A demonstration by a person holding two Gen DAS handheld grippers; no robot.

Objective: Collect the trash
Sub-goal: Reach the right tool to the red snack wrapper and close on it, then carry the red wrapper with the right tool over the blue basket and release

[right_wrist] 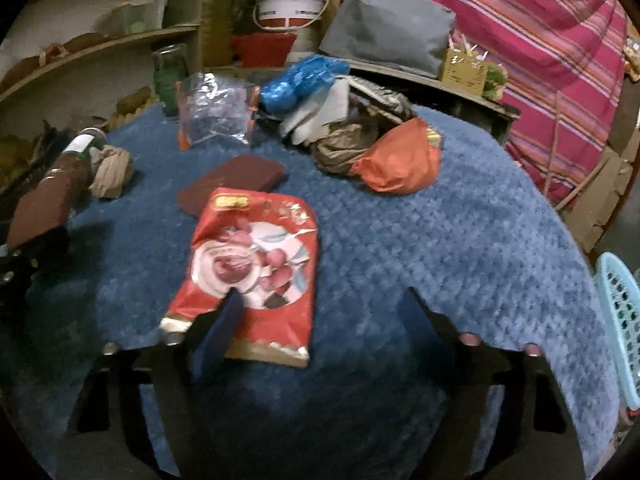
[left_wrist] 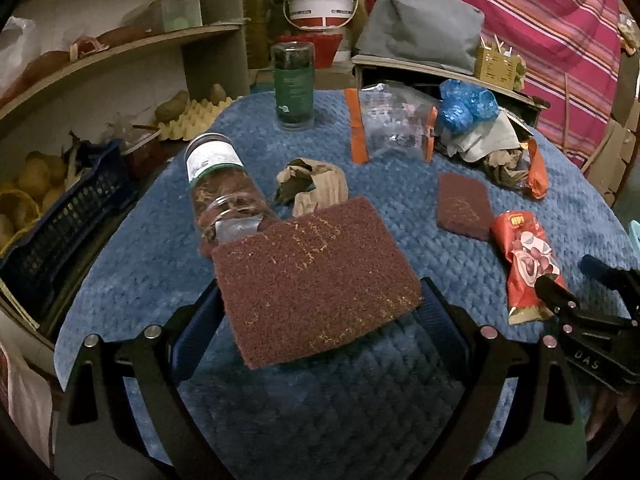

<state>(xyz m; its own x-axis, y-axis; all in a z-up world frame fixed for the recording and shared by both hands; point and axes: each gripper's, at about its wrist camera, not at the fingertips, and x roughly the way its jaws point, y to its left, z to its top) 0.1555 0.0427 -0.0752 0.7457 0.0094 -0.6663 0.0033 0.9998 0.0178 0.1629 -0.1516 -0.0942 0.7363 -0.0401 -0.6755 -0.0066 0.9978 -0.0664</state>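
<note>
My left gripper point(left_wrist: 320, 292) is shut on a brown scouring pad point(left_wrist: 316, 272), which it holds flat just above the blue cloth. In the right wrist view the red snack wrapper point(right_wrist: 256, 264) lies flat on the cloth. My right gripper point(right_wrist: 322, 296) stands over its near end with the jaws apart. The left finger point(right_wrist: 228, 312) rests over the wrapper and the right finger is off to its side, so nothing is pinched. From the left wrist view the same wrapper point(left_wrist: 528, 264) and right gripper point(left_wrist: 576, 280) show at the right.
On the blue-covered table point(right_wrist: 460, 240) lie a second brown pad point(right_wrist: 232, 188), crumpled brown paper point(left_wrist: 312, 188), a tipped jar point(left_wrist: 220, 184), an upright jar point(left_wrist: 294, 88), a clear bag point(right_wrist: 214, 114), blue plastic point(right_wrist: 300, 80) and an orange wrapper point(right_wrist: 400, 160). A turquoise basket point(right_wrist: 620, 320) stands at the right, a dark crate point(left_wrist: 60, 220) at the left.
</note>
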